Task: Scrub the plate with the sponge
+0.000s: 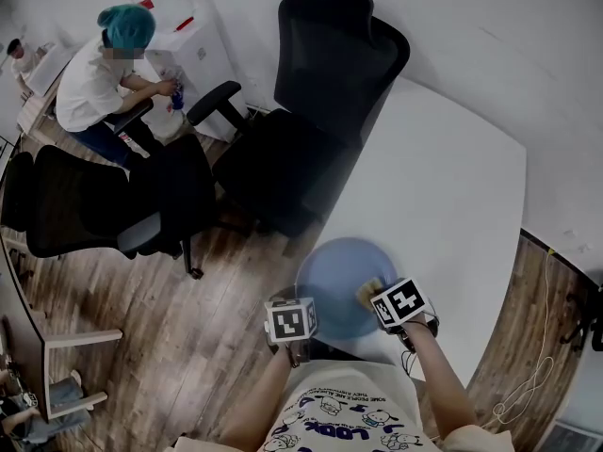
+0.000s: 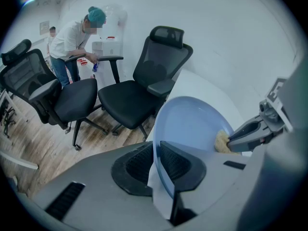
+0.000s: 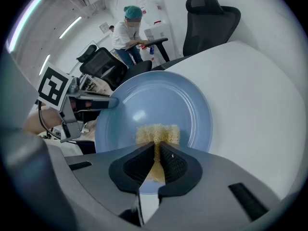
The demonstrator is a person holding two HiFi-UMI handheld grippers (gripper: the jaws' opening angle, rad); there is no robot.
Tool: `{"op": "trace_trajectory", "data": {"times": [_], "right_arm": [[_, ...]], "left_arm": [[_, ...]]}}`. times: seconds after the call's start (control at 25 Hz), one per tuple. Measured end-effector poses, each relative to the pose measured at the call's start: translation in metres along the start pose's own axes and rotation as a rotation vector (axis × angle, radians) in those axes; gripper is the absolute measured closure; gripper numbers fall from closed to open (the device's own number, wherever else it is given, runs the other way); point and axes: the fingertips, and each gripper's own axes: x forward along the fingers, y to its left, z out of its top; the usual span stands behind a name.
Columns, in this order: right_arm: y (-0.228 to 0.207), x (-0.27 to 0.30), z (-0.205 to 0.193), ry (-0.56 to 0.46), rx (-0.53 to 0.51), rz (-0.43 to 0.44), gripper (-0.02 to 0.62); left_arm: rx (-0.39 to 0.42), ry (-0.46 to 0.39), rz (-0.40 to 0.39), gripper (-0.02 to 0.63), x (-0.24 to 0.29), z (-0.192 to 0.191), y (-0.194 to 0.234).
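A pale blue plate [image 1: 334, 281] [image 2: 192, 124] [image 3: 159, 100] is held tilted over the near corner of the white table [image 1: 443, 186]. My left gripper [image 1: 303, 301] [image 2: 158, 150] is shut on the plate's near left rim, which passes edge-on between its jaws. My right gripper [image 1: 375, 297] [image 3: 158, 150] is shut on a yellow sponge [image 1: 369, 290] [image 2: 221, 141] [image 3: 156, 133], which presses flat on the plate's inner face near its lower right rim. In the left gripper view the right gripper [image 2: 250, 131] comes in from the right.
A tall black office chair [image 1: 320, 111] stands against the table's left edge, with a second black chair [image 1: 104, 205] further left on the wooden floor. A person in a teal cap [image 1: 104, 73] bends at a water dispenser [image 1: 174, 17] at the back. A cable [image 1: 528, 384] lies on the floor at right.
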Motion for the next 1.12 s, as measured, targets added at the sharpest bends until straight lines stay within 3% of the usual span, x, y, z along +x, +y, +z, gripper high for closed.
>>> {"op": "trace_trajectory", "data": {"times": [1.12], "right_arm": [[-0.036,0.002,0.042,-0.023,0.056,-0.057,0.549]], "left_arm": [[0.018,0.0,-0.016,0.561,0.003,0.002,0.0]]}}
